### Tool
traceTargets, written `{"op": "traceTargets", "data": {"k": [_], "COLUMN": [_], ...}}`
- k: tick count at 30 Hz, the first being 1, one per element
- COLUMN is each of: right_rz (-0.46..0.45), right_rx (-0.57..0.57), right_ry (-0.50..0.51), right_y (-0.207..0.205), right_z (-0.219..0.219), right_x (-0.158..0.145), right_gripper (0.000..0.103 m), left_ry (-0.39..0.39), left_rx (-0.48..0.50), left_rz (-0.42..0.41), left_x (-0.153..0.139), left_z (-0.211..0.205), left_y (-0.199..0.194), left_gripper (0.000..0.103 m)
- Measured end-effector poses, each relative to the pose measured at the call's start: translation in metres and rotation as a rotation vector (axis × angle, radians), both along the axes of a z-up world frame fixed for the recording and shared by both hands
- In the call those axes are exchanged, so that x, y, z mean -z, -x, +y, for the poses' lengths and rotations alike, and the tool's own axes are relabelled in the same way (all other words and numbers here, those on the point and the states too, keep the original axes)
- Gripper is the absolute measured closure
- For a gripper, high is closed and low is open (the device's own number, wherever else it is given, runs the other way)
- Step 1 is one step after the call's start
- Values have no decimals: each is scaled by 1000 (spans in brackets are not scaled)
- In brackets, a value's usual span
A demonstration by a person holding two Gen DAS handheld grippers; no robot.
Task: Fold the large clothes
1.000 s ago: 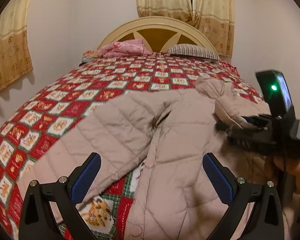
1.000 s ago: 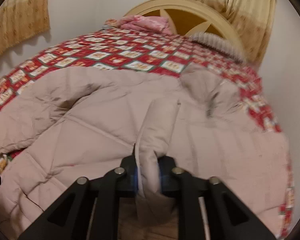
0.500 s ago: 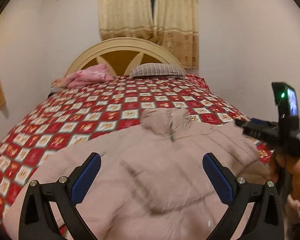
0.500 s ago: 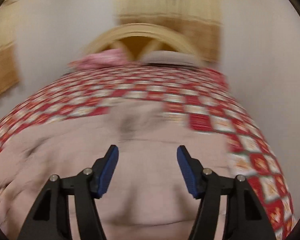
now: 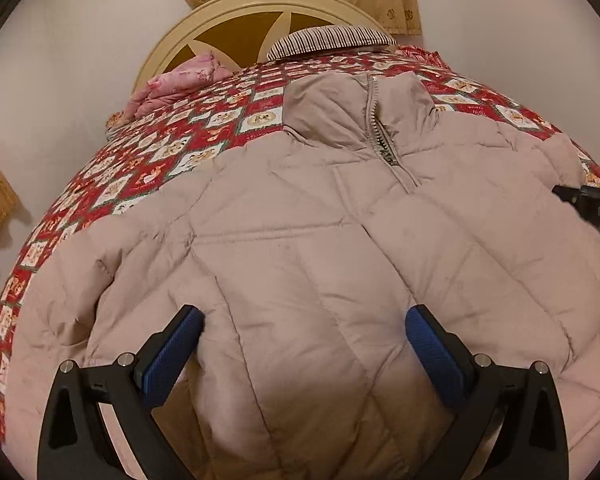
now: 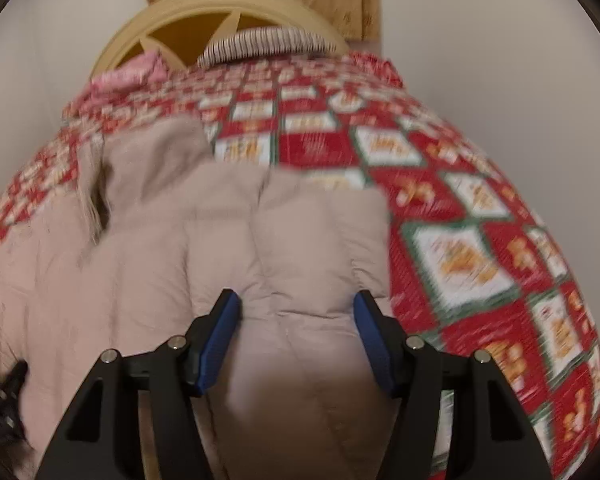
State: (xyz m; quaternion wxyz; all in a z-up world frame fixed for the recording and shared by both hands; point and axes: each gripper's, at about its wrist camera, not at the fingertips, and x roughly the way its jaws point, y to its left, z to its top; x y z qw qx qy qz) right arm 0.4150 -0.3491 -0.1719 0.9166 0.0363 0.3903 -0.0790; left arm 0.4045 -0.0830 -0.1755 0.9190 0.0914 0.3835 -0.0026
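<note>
Jacket (image 5: 340, 248) lies flat beneath both open hand-held grippers (image 5: 302, 356) (image 6: 296, 340).

Beige quilted jacket (image 5: 320, 240); red-white-green patchwork bedspread (image 6: 460, 208); striped pillow (image 5: 332, 38)

Left tool (image 5: 302, 354), low in frame, angles downward with its blue pads (image 5: 168, 360) spread wide; right tool (image 6: 296, 344), lower centre, stands parted too, nothing gripped between either pair.
</note>
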Motion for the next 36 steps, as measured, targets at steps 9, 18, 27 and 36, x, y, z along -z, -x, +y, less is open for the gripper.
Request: {"op": "traceTargets", "data": {"k": [9,18,27,36], "right_rz": [17,47,-68,29], "right_rx": [26,34,-63,-81], "right_ry": [4,61,-14,-4], "right_y": [3,0,47,45], "right_z": [-10,-3,60,85], "right_x": [12,14,-63,11], "right_gripper": [38,36,27,28], "left_ry": [69,99,113,133], "left_rx": [1,-8,-10,-6], "left_rz": [33,47,46,63], "left_x": [8,11,10,12], "left_z": [5,10,13,15], "left_y": [-3,-7,-7,-10], "left_gripper": [1,1,1,1]}}
